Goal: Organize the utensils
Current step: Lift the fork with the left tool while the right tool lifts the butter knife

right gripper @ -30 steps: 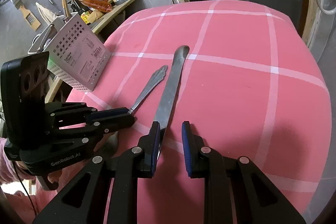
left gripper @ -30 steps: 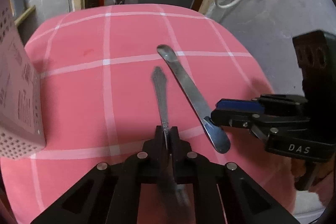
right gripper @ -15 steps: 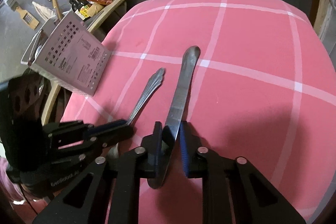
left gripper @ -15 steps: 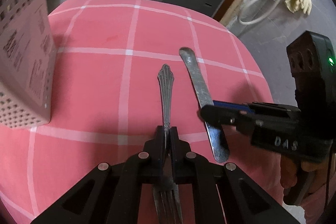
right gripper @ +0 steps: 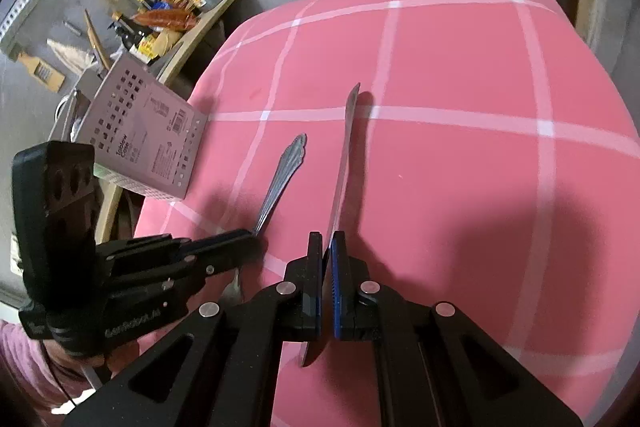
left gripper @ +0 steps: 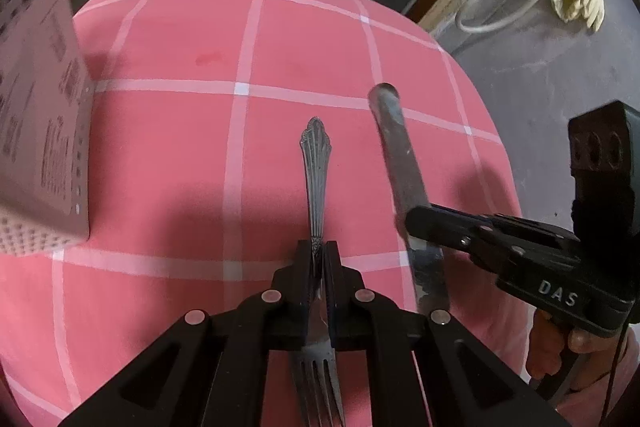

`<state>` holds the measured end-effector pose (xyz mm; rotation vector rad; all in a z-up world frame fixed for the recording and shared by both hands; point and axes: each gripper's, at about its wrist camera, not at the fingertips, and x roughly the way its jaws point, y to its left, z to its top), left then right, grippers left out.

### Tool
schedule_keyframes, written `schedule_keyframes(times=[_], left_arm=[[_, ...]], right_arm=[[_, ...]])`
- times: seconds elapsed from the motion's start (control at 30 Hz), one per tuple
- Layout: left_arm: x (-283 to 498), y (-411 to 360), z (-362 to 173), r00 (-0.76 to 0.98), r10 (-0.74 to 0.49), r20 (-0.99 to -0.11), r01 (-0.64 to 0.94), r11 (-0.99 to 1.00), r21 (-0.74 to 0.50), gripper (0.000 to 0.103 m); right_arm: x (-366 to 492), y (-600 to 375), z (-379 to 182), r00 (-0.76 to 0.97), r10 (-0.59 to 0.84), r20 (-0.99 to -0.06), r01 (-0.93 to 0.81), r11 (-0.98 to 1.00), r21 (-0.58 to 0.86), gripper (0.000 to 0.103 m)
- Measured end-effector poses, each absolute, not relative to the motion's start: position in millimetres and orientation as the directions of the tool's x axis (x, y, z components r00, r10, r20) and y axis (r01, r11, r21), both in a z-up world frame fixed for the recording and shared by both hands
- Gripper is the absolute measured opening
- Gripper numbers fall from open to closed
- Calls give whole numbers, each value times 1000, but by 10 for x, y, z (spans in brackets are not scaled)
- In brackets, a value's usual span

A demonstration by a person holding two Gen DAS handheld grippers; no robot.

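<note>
A silver fork (left gripper: 316, 179) with a fluted handle sits between the jaws of my left gripper (left gripper: 319, 251), which is shut on its neck; the tines show below the jaws. A flat steel knife (right gripper: 347, 147) is held edge-on by my right gripper (right gripper: 327, 247), shut on it near the blade. Both utensils hover over the pink checked tablecloth (left gripper: 180, 155), handles pointing away. In the left wrist view the right gripper (left gripper: 416, 223) holds the knife (left gripper: 394, 147) to the right of the fork. In the right wrist view the left gripper (right gripper: 248, 239) and the fork (right gripper: 280, 183) are at the left.
A pale perforated utensil holder (right gripper: 140, 135) stands at the table's left edge, also large at the left (left gripper: 36, 123) of the left wrist view. Beyond it a low shelf holds bottles (right gripper: 160, 15). A person's hand (left gripper: 580, 339) grips the right tool. Grey floor surrounds the round table.
The right gripper's jaws closed onto the knife, which now stands on its edge, lifted off the cloth. The left gripper rolled a little with the fork still held.
</note>
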<state>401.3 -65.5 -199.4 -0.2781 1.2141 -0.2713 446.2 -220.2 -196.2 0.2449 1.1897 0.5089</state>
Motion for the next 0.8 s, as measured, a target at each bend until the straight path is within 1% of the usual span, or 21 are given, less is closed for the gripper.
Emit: schedule_keyframes(times=[0.13, 0.3, 0.5, 0.8], left_arm=[[4091, -778, -1967, 276, -316, -908, 90, 949, -302, 6], [4126, -855, -1954, 263, -285, -922, 113, 958, -263, 6], [4066, -895, -1930, 274, -291, -916, 119, 956, -268, 6], [3947, -838, -1682, 347, -304, -887, 147, 952, -269, 6]], right_arm=[[4440, -2244, -1993, 273, 514, -813, -223, 856, 466, 4], [4414, -2251, -2016, 276, 524, -806, -190, 851, 489, 3], [4314, -2314, -2001, 315, 546, -776, -153, 837, 526, 2], [4165, -2379, -1900, 393, 554, -734, -128, 824, 553, 1]])
